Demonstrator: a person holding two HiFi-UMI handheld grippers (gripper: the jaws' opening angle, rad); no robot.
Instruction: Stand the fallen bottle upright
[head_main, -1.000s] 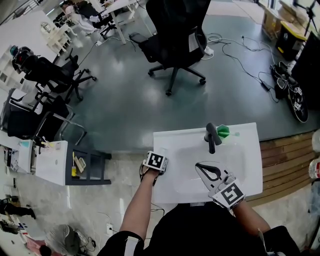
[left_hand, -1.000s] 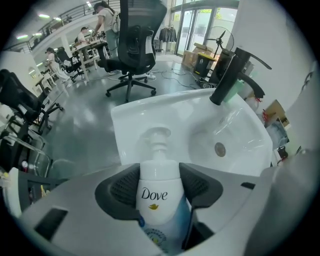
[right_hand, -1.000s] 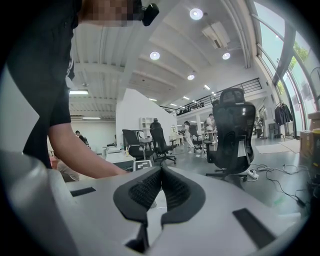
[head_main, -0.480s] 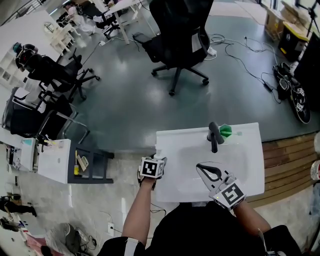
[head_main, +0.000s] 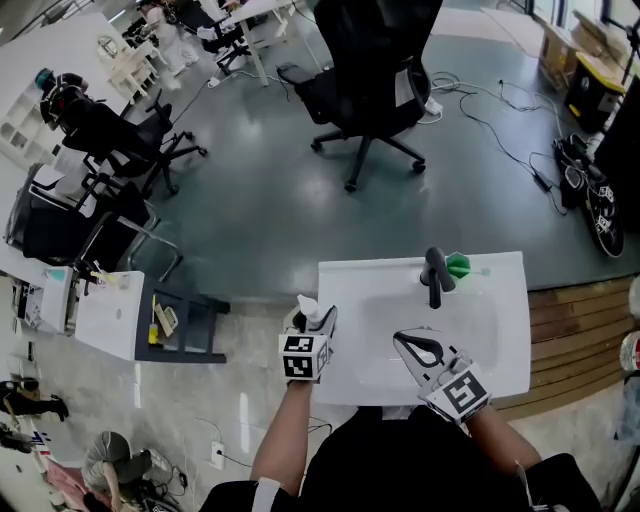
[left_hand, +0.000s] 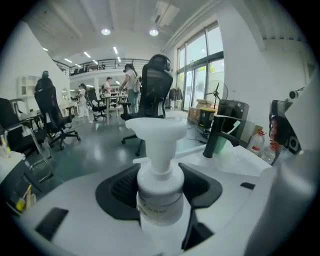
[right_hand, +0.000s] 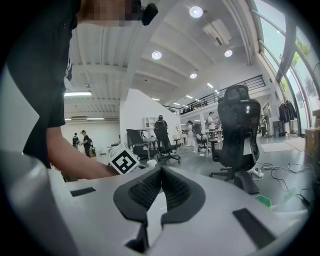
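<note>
L claw (head_main: 313, 322): part open, clamped on the bottle (left_hand: 160, 200), pads each side of the body just below the collar. Nothing else in it. R claw (head_main: 405, 342): pads together, empty, over the basin (head_main: 460, 320) at lower centre of head view, well apart from the bottle.

Bottle is at the left edge of the white counter (head_main: 345, 285), lower centre-left of head view. Its base is hidden by the claw, so we can't tell if it touches the counter.

Step in hand, as we read it: tip up, set down. We'd hold firm w/o squeezing harder; round plastic body, prob. slick, could twist btwn the pads. Bring the base flat over bare counter, clear of the edge and basin lip, lower till it seats, then open w/o nudging. R claw stays out.

Orientation: in L claw view the long axis runs bottom-to-top of frame, pump head (left_hand: 155, 127) at top. In head view the pump end points toward upper frame, so prob. leaning, not plumb yet.
</note>
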